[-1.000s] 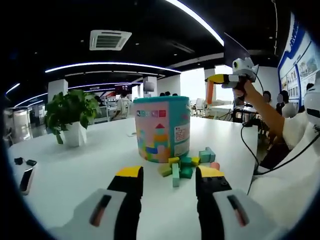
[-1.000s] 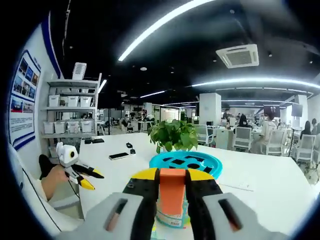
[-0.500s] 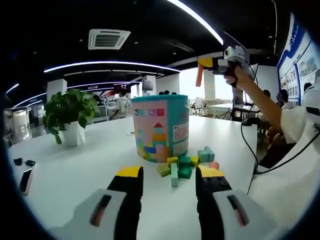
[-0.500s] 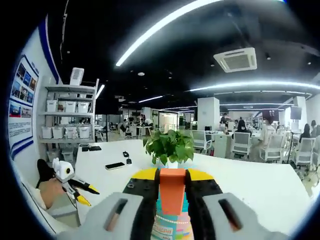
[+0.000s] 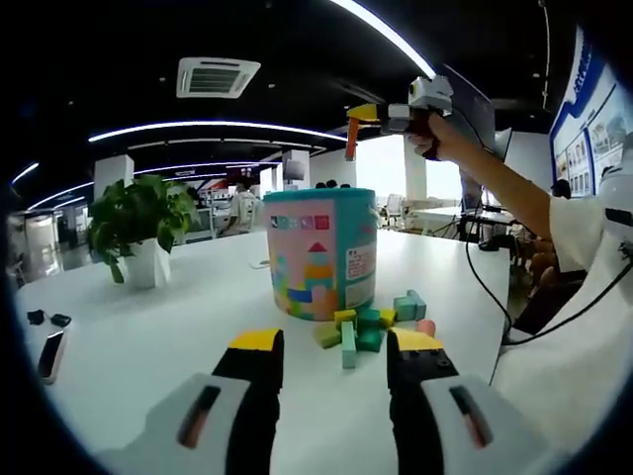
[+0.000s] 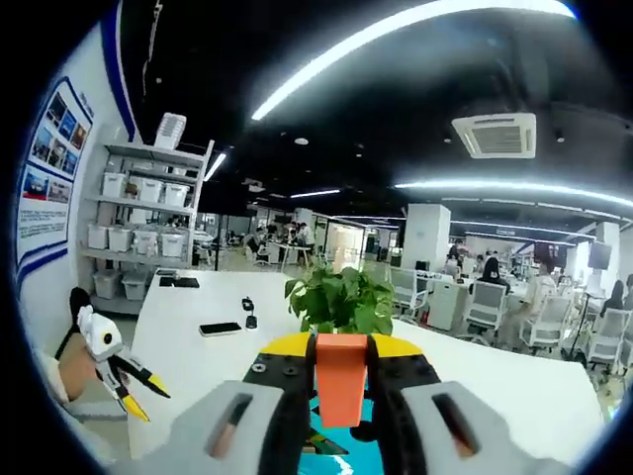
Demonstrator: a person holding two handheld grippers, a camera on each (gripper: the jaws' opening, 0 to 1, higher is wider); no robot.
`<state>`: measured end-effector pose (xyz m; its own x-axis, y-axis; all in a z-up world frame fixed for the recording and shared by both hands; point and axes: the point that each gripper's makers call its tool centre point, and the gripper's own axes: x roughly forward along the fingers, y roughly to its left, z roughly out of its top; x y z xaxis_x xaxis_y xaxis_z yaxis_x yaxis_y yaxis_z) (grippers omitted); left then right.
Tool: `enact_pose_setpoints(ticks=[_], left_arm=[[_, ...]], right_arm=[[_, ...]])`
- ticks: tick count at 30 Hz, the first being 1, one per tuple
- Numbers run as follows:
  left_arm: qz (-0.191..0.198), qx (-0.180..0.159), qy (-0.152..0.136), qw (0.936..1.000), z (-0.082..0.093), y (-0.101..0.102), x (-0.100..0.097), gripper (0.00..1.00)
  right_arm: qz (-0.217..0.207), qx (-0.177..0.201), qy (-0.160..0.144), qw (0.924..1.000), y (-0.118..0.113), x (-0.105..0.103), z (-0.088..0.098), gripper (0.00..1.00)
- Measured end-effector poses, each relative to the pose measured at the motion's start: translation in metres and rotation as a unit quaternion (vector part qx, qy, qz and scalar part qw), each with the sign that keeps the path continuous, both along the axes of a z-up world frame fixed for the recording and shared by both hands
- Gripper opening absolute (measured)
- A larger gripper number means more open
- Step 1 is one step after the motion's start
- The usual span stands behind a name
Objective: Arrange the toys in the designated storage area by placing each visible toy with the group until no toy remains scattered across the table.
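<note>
A teal toy bucket point(image 5: 320, 253) with a block picture on its label stands on the white table point(image 5: 178, 327). Several green, teal, yellow and pink blocks point(image 5: 362, 327) lie scattered at its right base. My left gripper point(image 5: 331, 348) is open just in front of those blocks, nothing between its jaws. My right gripper point(image 5: 358, 124) is high above the bucket, shut on an orange block point(image 6: 341, 378). In the right gripper view the bucket's teal lid point(image 6: 341, 457) peeks out below my right gripper point(image 6: 341, 346). The left gripper point(image 6: 124, 378) appears low at the left there.
A potted plant point(image 5: 138, 233) stands at the table's left. A phone point(image 5: 51, 356) and small dark items point(image 5: 47, 320) lie near the left edge. A person's arm point(image 5: 499, 198) and cable point(image 5: 495, 297) reach in from the right. Shelves with bins point(image 6: 148, 237) stand behind.
My right gripper has carried the orange block higher and leftward, until it is above the bucket. The left gripper stayed open in place.
</note>
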<state>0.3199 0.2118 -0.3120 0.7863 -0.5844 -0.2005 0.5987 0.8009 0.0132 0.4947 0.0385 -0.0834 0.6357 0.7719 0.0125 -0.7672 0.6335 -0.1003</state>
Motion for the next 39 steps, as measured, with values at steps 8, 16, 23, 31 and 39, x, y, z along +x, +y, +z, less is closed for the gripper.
enact_pose_setpoints(ticks=[8,16,23,31,39], left_arm=[[0.001,0.001,0.003,1.0000,-0.002,0.001,0.001,0.42],[-0.002,0.002,0.001,1.0000,-0.001,-0.001,0.000,0.42],[0.001,0.002,0.002,1.0000,-0.003,0.003,0.000,0.42],[0.000,0.003,0.003,1.0000,-0.003,0.002,0.000,0.42],[0.001,0.003,0.003,1.0000,-0.004,0.003,0.000,0.42]], right_arm=[[0.017,0.022,0.036,0.9990,0.021,0.022,-0.008,0.20],[0.020,-0.008,0.037,0.9991,0.046,0.036,-0.034,0.20],[0.016,-0.031,0.044,0.9985,0.047,0.044,-0.056,0.20],[0.011,-0.035,0.043,0.9984,0.051,0.048,-0.068,0.20],[0.007,-0.006,0.041,0.9991,0.051,0.050,-0.060,0.60]])
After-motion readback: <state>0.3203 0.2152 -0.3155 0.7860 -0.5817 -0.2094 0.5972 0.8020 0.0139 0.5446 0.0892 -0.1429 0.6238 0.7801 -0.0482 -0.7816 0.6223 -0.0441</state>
